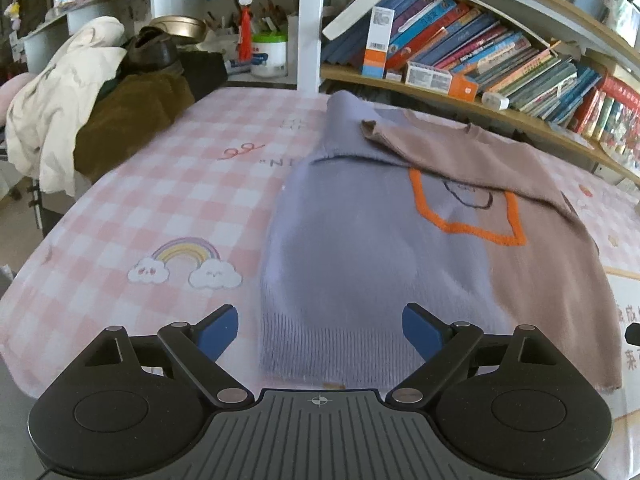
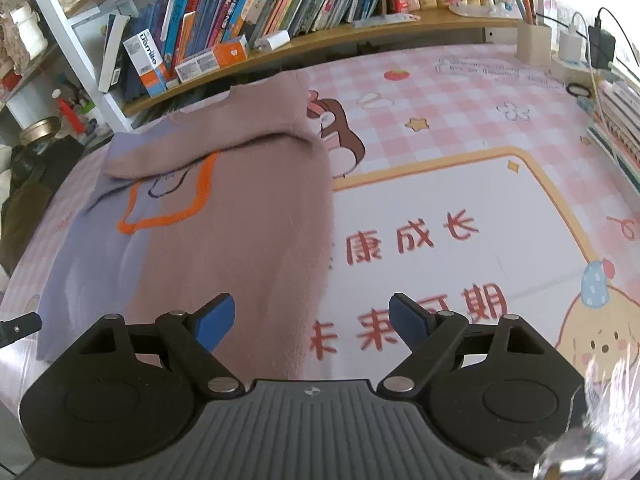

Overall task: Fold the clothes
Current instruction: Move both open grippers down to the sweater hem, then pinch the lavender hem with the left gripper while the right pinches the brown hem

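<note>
A knit sweater [image 1: 360, 248], lavender on one half and dusty pink on the other with an orange outline on the chest, lies flat on the checked table cover [image 1: 160, 208]. Both sleeves are folded across the chest, pink over lavender. My left gripper [image 1: 320, 332] hangs open just above the lavender ribbed hem, with nothing between its blue pads. In the right wrist view the same sweater [image 2: 240, 232] fills the left half. My right gripper [image 2: 312, 322] is open above the pink hem's right corner, holding nothing.
A heap of cream and brown clothes [image 1: 80, 120] sits at the table's far left. Bookshelves [image 1: 480, 60] packed with books line the back edge. A pencil holder [image 2: 534, 42] and chargers stand at the far right. The printed cover [image 2: 460, 220] spreads right of the sweater.
</note>
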`<state>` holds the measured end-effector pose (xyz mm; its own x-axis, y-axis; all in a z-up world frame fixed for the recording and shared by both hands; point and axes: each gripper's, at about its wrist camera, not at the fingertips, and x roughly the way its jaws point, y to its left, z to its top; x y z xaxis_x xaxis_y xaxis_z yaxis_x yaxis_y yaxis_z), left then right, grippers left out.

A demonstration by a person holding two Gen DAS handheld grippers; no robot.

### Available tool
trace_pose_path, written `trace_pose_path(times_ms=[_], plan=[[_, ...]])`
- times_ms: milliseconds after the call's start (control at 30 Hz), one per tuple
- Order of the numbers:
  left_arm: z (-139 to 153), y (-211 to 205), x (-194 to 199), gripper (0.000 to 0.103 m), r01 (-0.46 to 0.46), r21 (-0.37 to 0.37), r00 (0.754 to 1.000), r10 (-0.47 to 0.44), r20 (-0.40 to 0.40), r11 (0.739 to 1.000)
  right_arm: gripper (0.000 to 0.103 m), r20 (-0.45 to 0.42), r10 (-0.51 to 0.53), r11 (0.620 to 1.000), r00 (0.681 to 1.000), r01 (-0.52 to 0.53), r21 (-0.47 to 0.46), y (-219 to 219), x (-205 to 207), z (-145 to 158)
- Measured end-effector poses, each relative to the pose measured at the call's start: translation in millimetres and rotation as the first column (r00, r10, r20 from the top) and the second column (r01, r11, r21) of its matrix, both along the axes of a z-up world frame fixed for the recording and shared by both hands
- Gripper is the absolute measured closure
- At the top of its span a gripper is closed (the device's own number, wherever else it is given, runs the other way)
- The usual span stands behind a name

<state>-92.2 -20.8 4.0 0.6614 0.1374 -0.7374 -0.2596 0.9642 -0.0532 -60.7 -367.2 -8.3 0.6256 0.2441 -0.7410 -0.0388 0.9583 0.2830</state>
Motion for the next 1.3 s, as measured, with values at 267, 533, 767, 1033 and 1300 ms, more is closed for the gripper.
trace_pose_path(times_ms=[267, 533, 767, 1033, 1300], plan=[[1, 2, -16, 0.011, -0.027, -0.018, 0.997, 0.028, 0.078, 0.999, 0.020, -0.015, 0.003, 0.999, 1.000, -0.002, 0.040, -11, -9, -7], [-7, 8, -8, 0.011, -0.013, -0.061, 0.999, 0.016, 0.051, 0.998, 0.020, -0.022, -0.001, 0.998, 1.000, 0.002, 0.065, -9, -6, -9], [-9, 28, 0, 0.012, -0.090, -0.101, 0.995, 0.095, 0.040, 0.991, 0.029, -0.036, -0.017, 0.996, 0.999, 0.020, 0.088, -7, 6, -11], [-22, 47, 10, 0.049, -0.124, -0.166, 0.992, 0.121, -0.028, 0.978, 0.054, -0.070, -0.032, 0.994, 0.997, 0.039, 0.101, -8, 18, -16], [-28, 52, 19, 0.085, -0.114, -0.174, 0.993, 0.106, -0.054, 0.978, 0.073, -0.073, 0.000, 0.996, 0.997, 0.007, 0.092, 2, 24, -18]])
